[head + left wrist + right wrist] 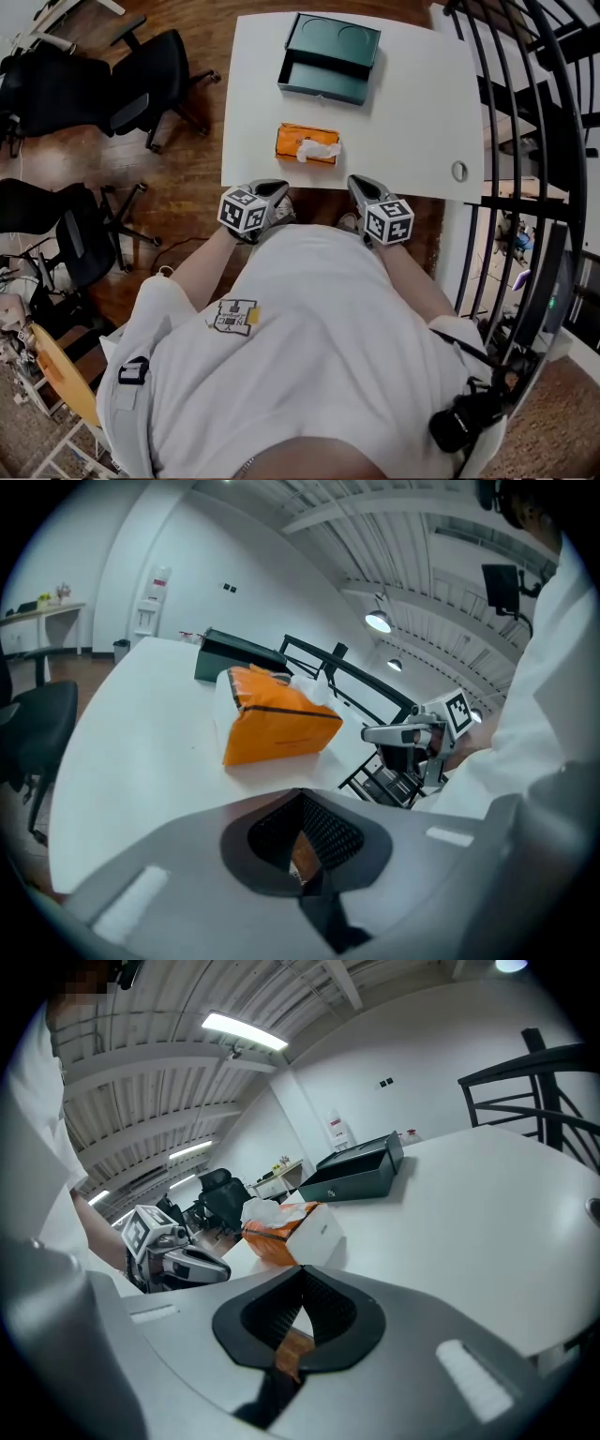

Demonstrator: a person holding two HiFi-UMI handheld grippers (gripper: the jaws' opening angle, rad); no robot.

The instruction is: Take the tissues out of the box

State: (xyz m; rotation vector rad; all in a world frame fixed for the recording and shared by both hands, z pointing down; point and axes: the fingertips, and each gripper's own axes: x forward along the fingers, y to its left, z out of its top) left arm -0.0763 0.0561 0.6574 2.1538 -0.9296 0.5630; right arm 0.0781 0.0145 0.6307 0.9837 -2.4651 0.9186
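Person wore a white short-sleeved shirt (309, 375); left sleeve (167, 298) ended above the elbow. Chest carried a small printed logo (232, 317), dark outline with a yellow tab. Black clip (132, 370) sat on the left side, and a black strap (461, 347) ran to a black object (464, 419) on the right, type unclear.

Left gripper (302, 803) and right gripper (302, 1283): smooth grey housings, black ribbed pads (333, 832), a white strip (473, 1377) on the shell. Each bore a white cube (242, 211) with black square markers.
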